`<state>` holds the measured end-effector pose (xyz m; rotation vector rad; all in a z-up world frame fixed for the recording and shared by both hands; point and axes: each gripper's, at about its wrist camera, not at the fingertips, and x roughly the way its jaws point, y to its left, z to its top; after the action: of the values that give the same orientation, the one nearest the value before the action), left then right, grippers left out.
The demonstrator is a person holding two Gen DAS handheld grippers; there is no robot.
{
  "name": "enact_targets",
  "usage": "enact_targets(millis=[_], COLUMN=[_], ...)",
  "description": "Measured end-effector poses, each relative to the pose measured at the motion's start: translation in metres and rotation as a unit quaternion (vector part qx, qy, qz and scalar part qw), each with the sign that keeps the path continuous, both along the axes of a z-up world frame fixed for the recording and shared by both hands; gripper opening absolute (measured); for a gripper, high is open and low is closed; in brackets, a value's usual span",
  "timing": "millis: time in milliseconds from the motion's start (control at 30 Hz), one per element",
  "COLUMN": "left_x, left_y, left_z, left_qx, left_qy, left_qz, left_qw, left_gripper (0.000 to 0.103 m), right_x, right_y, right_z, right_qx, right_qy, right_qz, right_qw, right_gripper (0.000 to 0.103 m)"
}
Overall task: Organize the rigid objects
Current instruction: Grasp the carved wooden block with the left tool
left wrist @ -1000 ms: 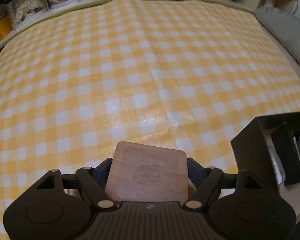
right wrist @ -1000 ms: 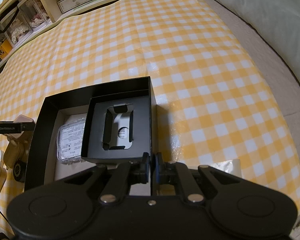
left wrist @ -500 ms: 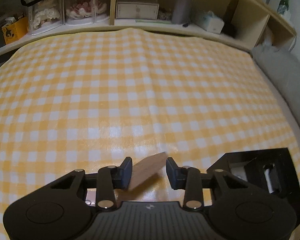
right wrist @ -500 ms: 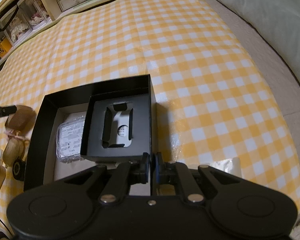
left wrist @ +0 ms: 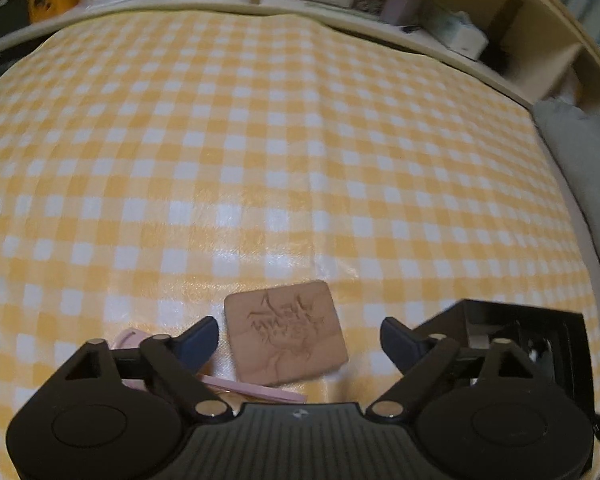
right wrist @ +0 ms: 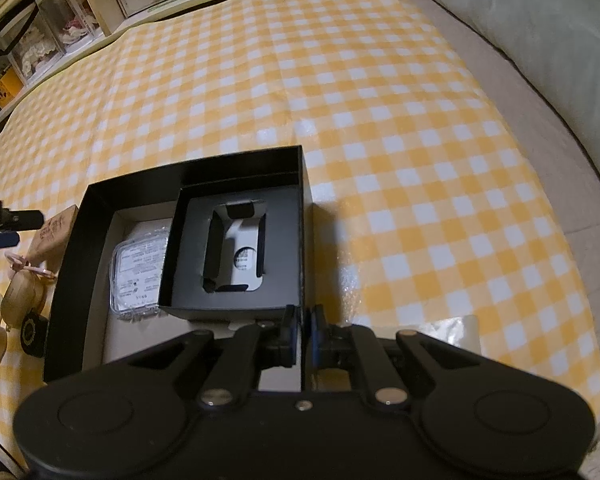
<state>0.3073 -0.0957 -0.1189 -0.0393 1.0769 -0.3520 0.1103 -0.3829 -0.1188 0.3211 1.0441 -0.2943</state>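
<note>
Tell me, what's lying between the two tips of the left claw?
In the left wrist view, a wooden tile with an engraved picture lies flat on the checked cloth between the opening tips of the left claw, touching neither.

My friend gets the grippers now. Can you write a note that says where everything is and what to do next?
Left hand-held gripper: jaws opening, holding nothing; the wooden tile lies flat on the checkered cloth between them, carved side up.
Right hand-held gripper: shut on the near wall of the black box, steadying it.
In the box: a black insert and a clear packet.
Left of the box: small wooden pieces and a pink strap.
Done: tile set down outside the box.
Left: probably move the loose pieces into the box.
</note>
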Motion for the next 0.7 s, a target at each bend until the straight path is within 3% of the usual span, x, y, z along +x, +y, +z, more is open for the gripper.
enact_targets(millis=[233, 500, 700], left_x=[0.008, 0.009, 0.000], left_y=[-0.015, -0.024, -0.023], left_z=[-0.021, -0.041, -0.055], left_qx=[0.032, 0.070, 0.075], left_qy=[0.021, 0.013, 0.003], left_qz=[0.026, 0.040, 0.034], left_qw=[0.9989, 0.9967, 0.9966], left_gripper=[0.093, 0.093, 0.086], right_x=[-0.009, -0.011, -0.014], right_y=[-0.004, -0.007, -0.009], right_z=[0.010, 0.009, 0.010], right_qx=[0.007, 0.013, 0.021], right_qy=[-0.022, -0.027, -0.029], right_qz=[-0.007, -0.009, -0.013], right_qw=[1.000, 0.999, 0.999], right_gripper=[0.005, 0.005, 0.005])
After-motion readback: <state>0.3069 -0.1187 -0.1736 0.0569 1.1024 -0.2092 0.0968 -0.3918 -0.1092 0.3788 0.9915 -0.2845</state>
